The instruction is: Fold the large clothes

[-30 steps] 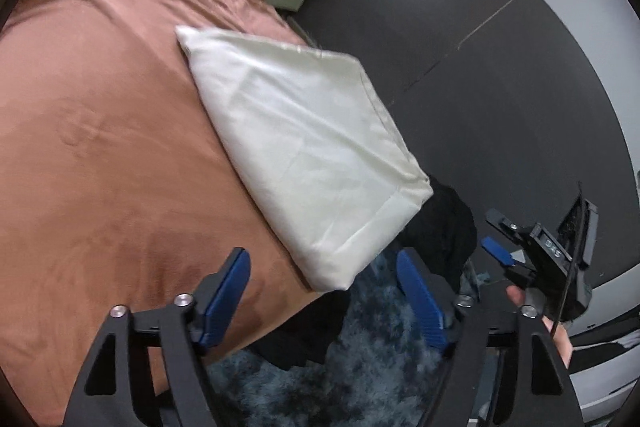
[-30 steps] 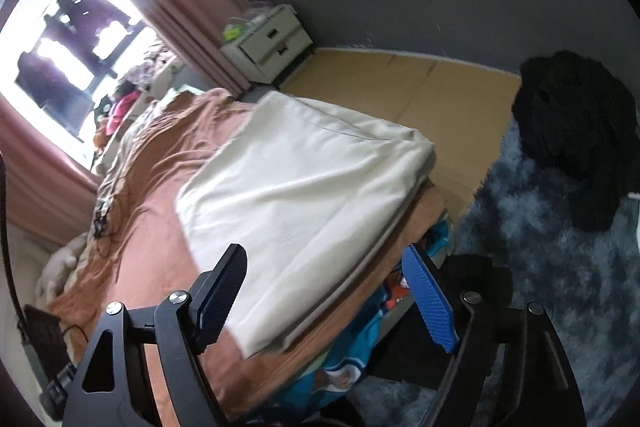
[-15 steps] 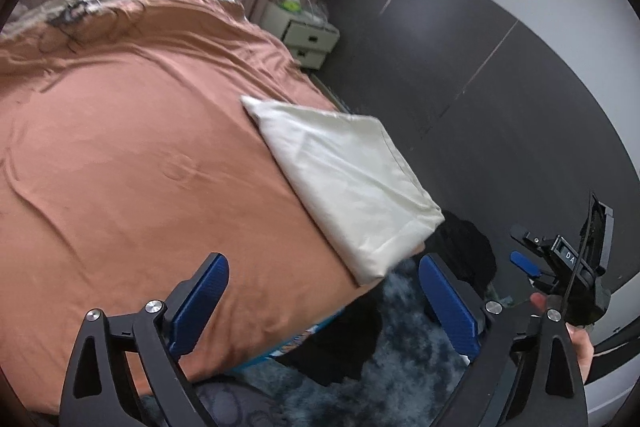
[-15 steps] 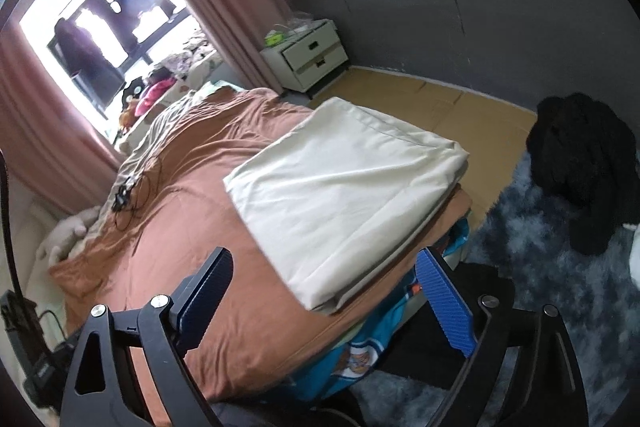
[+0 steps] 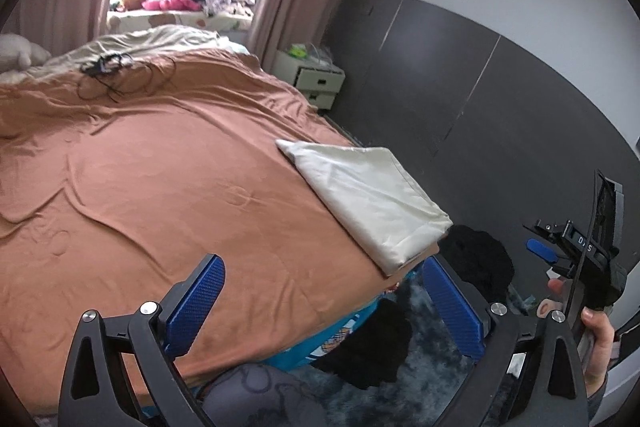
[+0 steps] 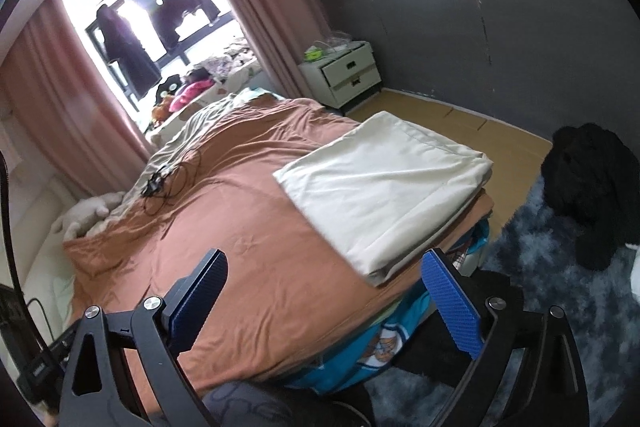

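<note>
Both grippers have pulled back and up from the bed (image 5: 160, 187), so far more of its brown cover shows than a second ago. Across the bed's corner at about 3 o'clock in the left wrist view lies the folded cream cloth (image 5: 372, 199), flat and untouched. Left gripper (image 5: 324, 303) and right gripper (image 6: 324, 295) have just been opening; their jaws gape wide, with nothing between them.

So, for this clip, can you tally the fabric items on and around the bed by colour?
Cream: 1, the folded cloth
Brown: 1, the bedspread
Black: 1, the heap on the rug
Pink: 2, the curtains
Total: 5
</note>
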The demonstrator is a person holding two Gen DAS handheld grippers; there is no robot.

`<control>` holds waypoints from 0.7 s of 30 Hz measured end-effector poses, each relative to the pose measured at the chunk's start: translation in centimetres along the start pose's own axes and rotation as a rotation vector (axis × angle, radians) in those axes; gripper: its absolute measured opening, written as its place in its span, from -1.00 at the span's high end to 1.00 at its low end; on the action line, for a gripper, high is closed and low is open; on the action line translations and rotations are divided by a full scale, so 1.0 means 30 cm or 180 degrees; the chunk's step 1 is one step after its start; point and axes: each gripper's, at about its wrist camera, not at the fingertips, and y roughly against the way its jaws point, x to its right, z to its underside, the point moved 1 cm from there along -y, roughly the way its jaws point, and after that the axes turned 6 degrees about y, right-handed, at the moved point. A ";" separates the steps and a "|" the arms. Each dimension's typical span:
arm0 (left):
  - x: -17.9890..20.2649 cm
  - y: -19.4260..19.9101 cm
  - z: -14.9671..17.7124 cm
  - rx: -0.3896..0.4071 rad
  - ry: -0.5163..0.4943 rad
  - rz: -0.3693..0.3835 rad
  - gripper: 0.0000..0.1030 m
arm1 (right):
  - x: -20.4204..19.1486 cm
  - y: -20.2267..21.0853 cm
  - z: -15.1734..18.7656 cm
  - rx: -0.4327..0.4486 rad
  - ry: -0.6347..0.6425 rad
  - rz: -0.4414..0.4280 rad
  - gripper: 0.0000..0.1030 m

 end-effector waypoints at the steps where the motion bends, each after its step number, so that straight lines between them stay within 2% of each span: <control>1: -0.006 0.027 0.010 0.0034 -0.0006 -0.0016 -0.94 | -0.016 0.016 0.012 0.0009 0.0038 -0.0004 -0.90; 5: -0.032 0.129 0.051 0.0175 0.0034 -0.0059 -0.94 | -0.069 0.074 0.058 0.0066 0.0151 -0.0039 -1.00; 12: -0.051 0.270 0.135 0.0430 0.0004 -0.0214 -0.99 | -0.148 0.154 0.148 0.0099 0.0357 -0.0141 -1.00; 21: -0.064 0.411 0.237 0.0606 -0.0066 -0.0285 -0.99 | -0.208 0.227 0.258 0.0119 0.0528 -0.0247 -1.00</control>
